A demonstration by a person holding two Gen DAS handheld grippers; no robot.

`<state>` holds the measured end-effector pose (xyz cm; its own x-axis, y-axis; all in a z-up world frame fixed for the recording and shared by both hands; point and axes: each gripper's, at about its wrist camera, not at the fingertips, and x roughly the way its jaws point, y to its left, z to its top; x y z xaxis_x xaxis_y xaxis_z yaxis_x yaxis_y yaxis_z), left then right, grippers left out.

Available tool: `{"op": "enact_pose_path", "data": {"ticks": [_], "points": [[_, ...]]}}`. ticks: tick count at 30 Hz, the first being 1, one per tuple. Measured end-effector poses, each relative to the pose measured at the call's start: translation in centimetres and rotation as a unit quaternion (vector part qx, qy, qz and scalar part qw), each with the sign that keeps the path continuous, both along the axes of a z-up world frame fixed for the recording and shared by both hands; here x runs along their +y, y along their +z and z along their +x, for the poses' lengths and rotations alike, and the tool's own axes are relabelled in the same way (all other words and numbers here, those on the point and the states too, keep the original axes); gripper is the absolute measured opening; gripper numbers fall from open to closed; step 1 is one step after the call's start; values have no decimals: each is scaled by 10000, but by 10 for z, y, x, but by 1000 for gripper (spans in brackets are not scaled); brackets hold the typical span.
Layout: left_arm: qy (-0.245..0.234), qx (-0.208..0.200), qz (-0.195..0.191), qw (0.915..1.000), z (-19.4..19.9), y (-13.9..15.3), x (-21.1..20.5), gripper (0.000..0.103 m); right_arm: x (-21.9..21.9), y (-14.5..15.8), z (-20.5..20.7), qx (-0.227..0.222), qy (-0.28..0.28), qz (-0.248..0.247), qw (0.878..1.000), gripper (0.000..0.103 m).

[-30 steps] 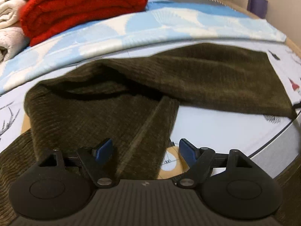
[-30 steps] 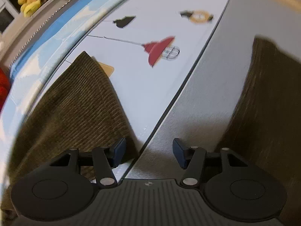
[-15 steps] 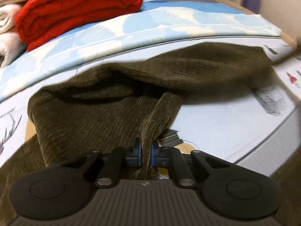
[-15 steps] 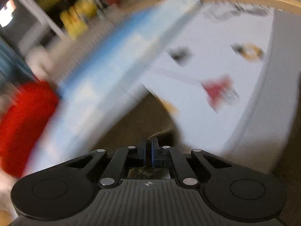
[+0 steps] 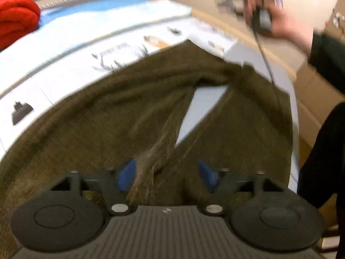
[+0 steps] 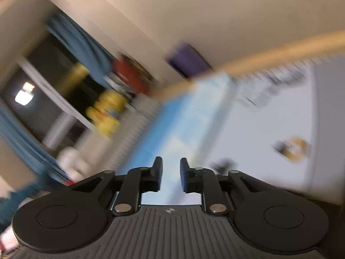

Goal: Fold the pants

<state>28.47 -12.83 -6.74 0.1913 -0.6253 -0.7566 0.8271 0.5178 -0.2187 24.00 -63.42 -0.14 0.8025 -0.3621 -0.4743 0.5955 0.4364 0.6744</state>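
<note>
The olive-brown corduroy pants [image 5: 107, 118] lie spread on the bed, their two legs side by side with a narrow wedge of sheet between them. My left gripper [image 5: 166, 176] is open just above the cloth where the legs meet, and holds nothing. My right gripper [image 6: 170, 173] is partly open and empty, lifted and pointed at the room; the pants do not show in its blurred view. In the left wrist view the right gripper [image 5: 258, 10] is in a hand high above the far end of the pants.
A folded red blanket [image 5: 17, 26] lies at the far left on a blue and white cover [image 5: 103, 15]. The bed's wooden edge [image 5: 248, 41] runs along the right. A person's dark sleeve [image 5: 323, 151] is at the right.
Both grippers were shut on the pants half a second ago and have let go. The pant leg now lies beside the other. The right gripper has risen and swung away.
</note>
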Motion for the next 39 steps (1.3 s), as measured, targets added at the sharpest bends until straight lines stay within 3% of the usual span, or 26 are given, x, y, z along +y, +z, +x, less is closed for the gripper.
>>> {"op": "enact_pose_path", "data": {"ticks": [2, 4, 6, 8, 11, 15, 17, 18, 19, 22, 23, 24, 26, 28, 30, 31, 33, 35, 37, 39], "points": [[488, -66, -192, 9986, 9, 11, 14, 73, -7, -13, -13, 586, -164, -3, 9981, 23], [1086, -171, -282, 9935, 20, 20, 29, 73, -8, -24, -29, 1117, -315, -49, 9932, 40], [1761, -273, -81, 9840, 37, 21, 43, 73, -8, -35, -41, 1724, -273, 36, 9846, 41], [2444, -239, 482, 9682, 52, 11, 53, 72, -8, -51, -49, 2241, -268, 212, 9740, 41], [3219, -87, 1158, 9396, 71, -8, 71, 72, -6, -79, -57, 2603, 72, 700, 9630, 41], [4056, 153, 1522, 9012, 87, -20, 112, 72, 4, -99, -53, 2993, 320, 806, 9502, 40], [4244, 300, 1561, 8914, 92, -17, 130, 72, 9, -103, -47, 3064, 402, 560, 9494, 40], [4291, 363, 1632, 8876, 91, -19, 134, 71, 10, -104, -44, 3083, 392, 476, 9493, 33], [4323, 409, 1757, 8835, 91, -24, 138, 69, 12, -104, -41, 3073, 366, 396, 9501, 11], [4327, 416, 2079, 8763, 85, -40, 148, 66, 5, -96, -36, 2749, 337, 60, 9609, 8], [4328, 354, 2143, 8750, 85, -45, 149, 66, -3, -85, -34, 2395, 244, -89, 9706, 8], [4314, 286, 2119, 8765, 84, -49, 150, 66, -12, -76, -34, 1987, 184, -283, 9795, 8], [4179, 293, 1845, 8891, 81, -50, 151, 66, -27, -64, -29, 1763, 93, -736, 9815, 8], [4028, 168, 1852, 8962, 80, -49, 145, 66, -39, -78, -23, 2110, 117, -640, 9753, 10], [3947, 14, 1928, 8983, 79, -47, 141, 66, -42, -98, -25, 3032, -264, -388, 9518, 20], [3949, 41, 1914, 8985, 81, -48, 142, 66, -41, -102, -31, 3292, -524, -262, 9424, 34], [4066, 188, 1779, 8959, 84, -44, 146, 66, -33, -95, -33, 3354, -852, -334, 9376, 38], [4258, 218, 1638, 8896, 87, -35, 152, 67, -12, -71, -20, 3216, -907, -1056, 9366, 38], [4482, 136, 1621, 8790, 89, -24, 158, 67, 8, -53, -2, 2582, -308, -1435, 9549, 40], [4703, 93, 1536, 8690, 90, -13, 166, 67, 29, -45, 22, 2086, 549, -1401, 9663, 45]]}}
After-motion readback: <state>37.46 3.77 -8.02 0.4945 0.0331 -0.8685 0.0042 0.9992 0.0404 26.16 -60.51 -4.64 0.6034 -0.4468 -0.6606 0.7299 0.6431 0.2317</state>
